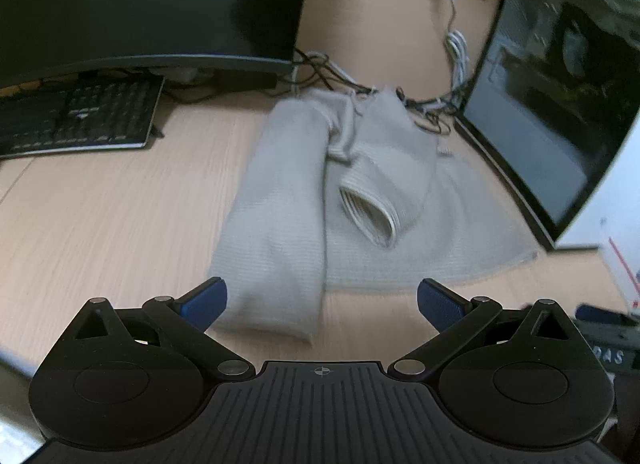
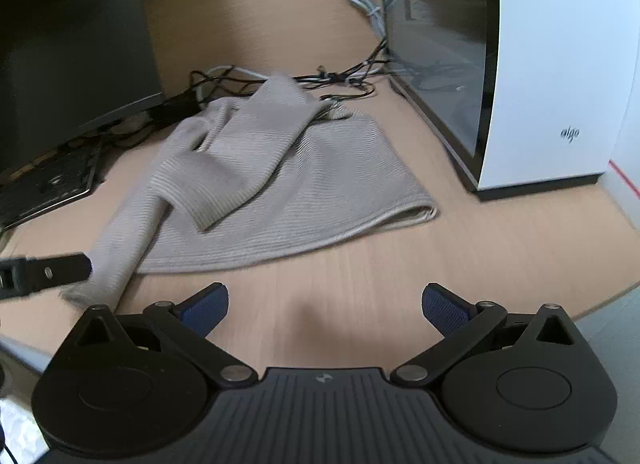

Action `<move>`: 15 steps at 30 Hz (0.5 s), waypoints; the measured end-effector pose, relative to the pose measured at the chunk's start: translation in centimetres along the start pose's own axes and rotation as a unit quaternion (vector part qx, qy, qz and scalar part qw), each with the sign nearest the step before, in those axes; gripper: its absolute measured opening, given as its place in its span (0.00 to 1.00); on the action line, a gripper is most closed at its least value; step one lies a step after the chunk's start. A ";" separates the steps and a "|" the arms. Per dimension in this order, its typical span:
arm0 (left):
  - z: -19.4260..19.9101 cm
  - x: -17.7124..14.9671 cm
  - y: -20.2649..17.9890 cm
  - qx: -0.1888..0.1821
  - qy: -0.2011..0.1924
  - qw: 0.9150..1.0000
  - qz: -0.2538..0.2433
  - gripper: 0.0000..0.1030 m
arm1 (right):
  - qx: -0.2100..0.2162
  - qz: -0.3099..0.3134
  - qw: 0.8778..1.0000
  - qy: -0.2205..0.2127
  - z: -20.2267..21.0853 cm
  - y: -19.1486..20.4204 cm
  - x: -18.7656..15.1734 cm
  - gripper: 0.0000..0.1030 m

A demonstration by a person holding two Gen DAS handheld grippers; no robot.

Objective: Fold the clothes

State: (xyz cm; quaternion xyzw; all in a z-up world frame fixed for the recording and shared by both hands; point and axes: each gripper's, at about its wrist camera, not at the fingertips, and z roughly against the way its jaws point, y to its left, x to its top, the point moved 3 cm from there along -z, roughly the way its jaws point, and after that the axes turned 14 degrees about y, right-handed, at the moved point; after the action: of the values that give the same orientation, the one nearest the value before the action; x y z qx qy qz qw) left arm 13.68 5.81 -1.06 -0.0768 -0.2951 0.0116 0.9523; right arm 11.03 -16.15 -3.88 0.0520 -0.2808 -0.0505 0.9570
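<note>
Mid-fold: beige sweater (image 2: 304,175) on tabletop (image 2: 400,272), both sleeves laid across body. Your left claw (image 1: 322,300) and right claw (image 2: 325,304) spread apart, empty. Next, likely grip hem, fold upward.

We read one small grey logo, "algo" (image 2: 569,133), on the white computer case (image 2: 560,63) at three o'clock; blurred letters at lower right of the left view stay unreadable.

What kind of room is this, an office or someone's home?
Probably a home-office computer desk: a keyboard under a monitor, a glass-sided PC case, tangled cables, and a beige sweater laid out for folding.
</note>
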 end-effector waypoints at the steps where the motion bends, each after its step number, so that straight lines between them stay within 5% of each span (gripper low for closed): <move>1: -0.3 0.8 0.3 -0.009 -0.003 1.000 0.002 1.00 | -0.007 -0.005 1.000 0.000 -0.1 0.2 0.6 1.00; 12: -3.2 6.4 3.3 -0.127 0.039 0.991 -0.012 1.00 | -0.002 -0.089 0.996 -0.006 -0.8 4.2 6.3 1.00; 15: -4.1 7.1 3.8 -0.144 0.045 0.988 -0.010 1.00 | -0.032 -0.085 0.996 -0.012 -0.9 4.9 6.7 1.00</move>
State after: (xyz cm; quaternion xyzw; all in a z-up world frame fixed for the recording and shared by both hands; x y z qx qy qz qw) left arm 21.93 9.47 -1.02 -0.2108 -0.2514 -0.0440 0.9436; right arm 17.47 -12.10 -0.39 0.0441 -0.2852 -0.1414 0.9470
